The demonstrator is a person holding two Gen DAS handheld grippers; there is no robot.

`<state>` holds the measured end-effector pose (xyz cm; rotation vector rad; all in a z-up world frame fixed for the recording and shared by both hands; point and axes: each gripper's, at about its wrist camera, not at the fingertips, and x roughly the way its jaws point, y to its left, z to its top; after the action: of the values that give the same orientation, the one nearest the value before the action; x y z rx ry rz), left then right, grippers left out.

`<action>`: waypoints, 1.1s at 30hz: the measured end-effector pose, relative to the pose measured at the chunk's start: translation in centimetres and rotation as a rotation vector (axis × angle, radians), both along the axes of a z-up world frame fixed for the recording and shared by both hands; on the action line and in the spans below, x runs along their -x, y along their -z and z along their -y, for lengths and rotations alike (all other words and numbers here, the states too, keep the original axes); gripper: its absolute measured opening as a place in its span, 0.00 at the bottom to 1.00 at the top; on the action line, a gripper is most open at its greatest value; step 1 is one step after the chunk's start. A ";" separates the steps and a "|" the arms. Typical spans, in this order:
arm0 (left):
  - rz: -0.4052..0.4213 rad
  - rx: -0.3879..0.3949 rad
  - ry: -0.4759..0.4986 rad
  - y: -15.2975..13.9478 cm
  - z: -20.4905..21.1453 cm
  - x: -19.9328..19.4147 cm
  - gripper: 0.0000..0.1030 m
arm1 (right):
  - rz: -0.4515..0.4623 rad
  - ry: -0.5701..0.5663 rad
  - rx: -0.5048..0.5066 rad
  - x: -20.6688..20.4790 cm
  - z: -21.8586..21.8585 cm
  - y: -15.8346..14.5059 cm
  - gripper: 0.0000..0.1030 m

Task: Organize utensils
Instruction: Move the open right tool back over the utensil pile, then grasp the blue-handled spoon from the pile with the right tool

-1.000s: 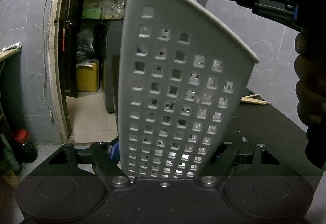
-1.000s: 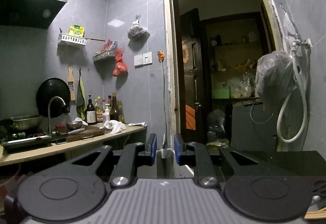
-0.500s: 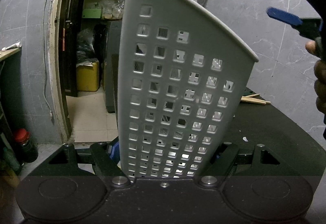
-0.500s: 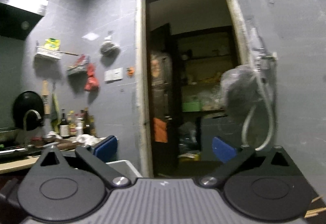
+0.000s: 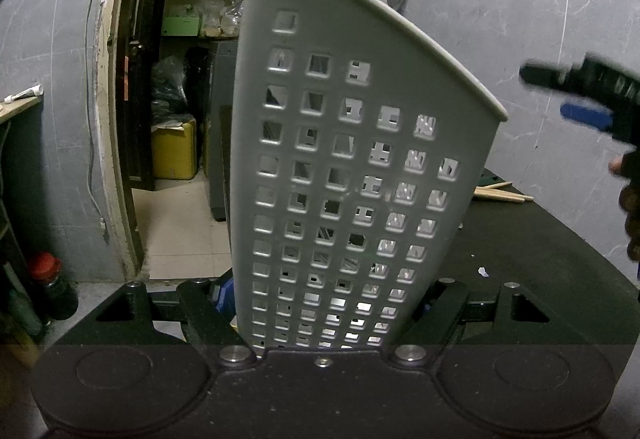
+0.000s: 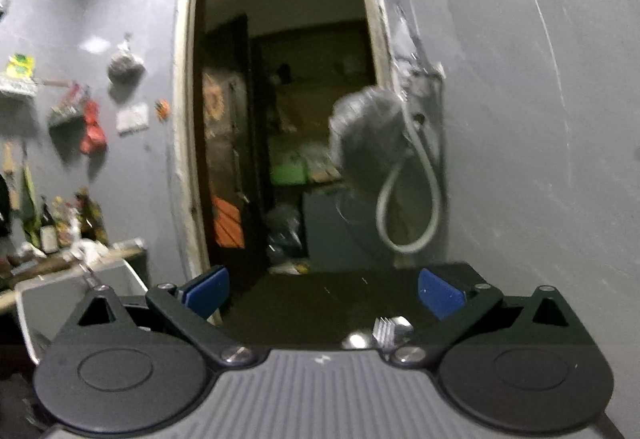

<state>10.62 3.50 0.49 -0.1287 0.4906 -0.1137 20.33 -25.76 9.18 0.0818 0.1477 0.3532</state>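
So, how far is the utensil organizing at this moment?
Little looks done: through its holes, the perforated grey holder shows nothing clearly inside. In hand: the left tool is shut on the holder. The right tool, its jaws just opened wide, holds nothing. Left to do: the wooden chopsticks still lie on the black table behind the holder.

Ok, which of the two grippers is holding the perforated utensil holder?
The left gripper, clamped on the grey utensil holder; the right gripper stands wide open, holding nothing.
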 end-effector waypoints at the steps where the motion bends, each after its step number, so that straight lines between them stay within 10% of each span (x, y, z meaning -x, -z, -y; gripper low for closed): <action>1: -0.001 -0.002 -0.001 0.0 0.0 0.0 0.76 | -0.030 0.020 0.028 -0.4 -0.1 0.4 1.00; 10: -0.005 -0.007 0.002 -0.1 0.0 -0.1 0.76 | -0.313 0.074 0.182 -4.7 -0.1 4.6 1.00; 21: -0.007 -0.017 -0.001 -0.1 0.3 -0.2 0.76 | -0.357 -0.029 0.307 -9.7 -1.0 5.8 1.00; 33: -0.009 -0.019 0.002 -0.2 0.3 -0.4 0.76 | -0.543 -0.091 0.001 -18.8 1.1 6.5 1.00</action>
<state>11.06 3.19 0.65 -0.1106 0.5003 -0.1103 39.16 -26.90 2.70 0.1696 0.6901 0.4158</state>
